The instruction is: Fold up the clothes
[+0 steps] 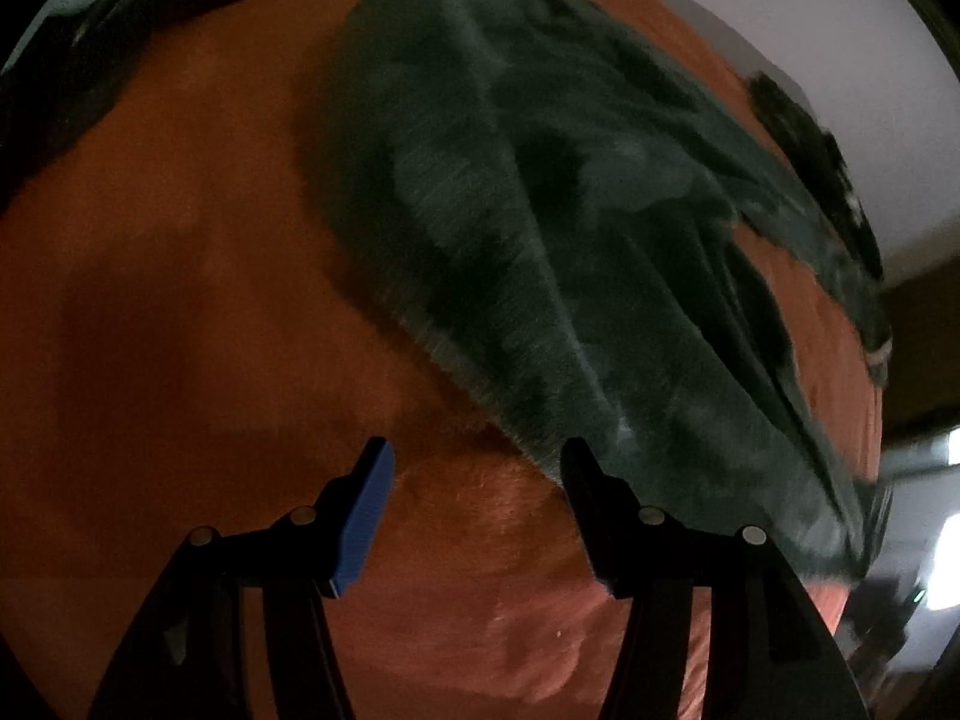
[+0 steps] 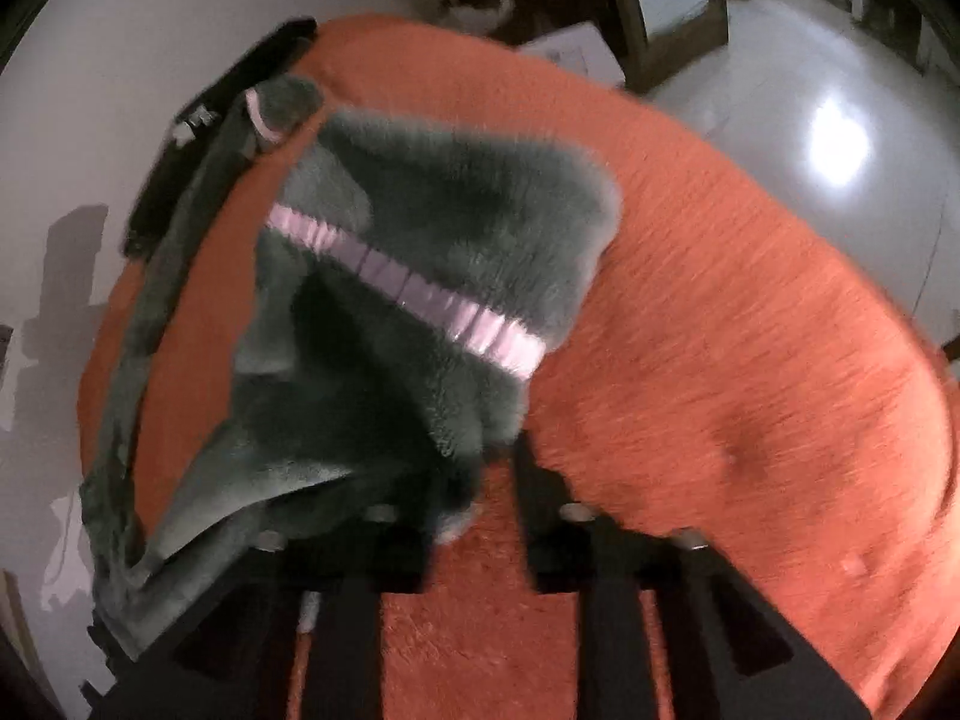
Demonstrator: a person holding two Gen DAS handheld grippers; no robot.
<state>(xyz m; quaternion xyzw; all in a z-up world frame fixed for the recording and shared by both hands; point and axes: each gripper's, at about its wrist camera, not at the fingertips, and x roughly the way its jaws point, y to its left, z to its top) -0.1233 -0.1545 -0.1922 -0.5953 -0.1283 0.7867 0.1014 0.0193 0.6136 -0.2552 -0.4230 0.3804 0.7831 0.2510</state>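
A grey fleece garment lies spread and creased on the orange bed cover. My left gripper hovers over bare cover at the garment's near edge, open, with nothing between its fingers; its right finger stands against the fleece edge. In the right wrist view the same garment shows a pink band across it. A fold of fleece drapes over the left finger of my right gripper. Its jaws stand apart, orange cover shows in the gap, and the right finger is bare.
A black garment lies at the cover's far left, and another dark piece sits along the bed's far edge. Pale shiny floor surrounds the bed. A wooden-framed mirror and a white box stand beyond.
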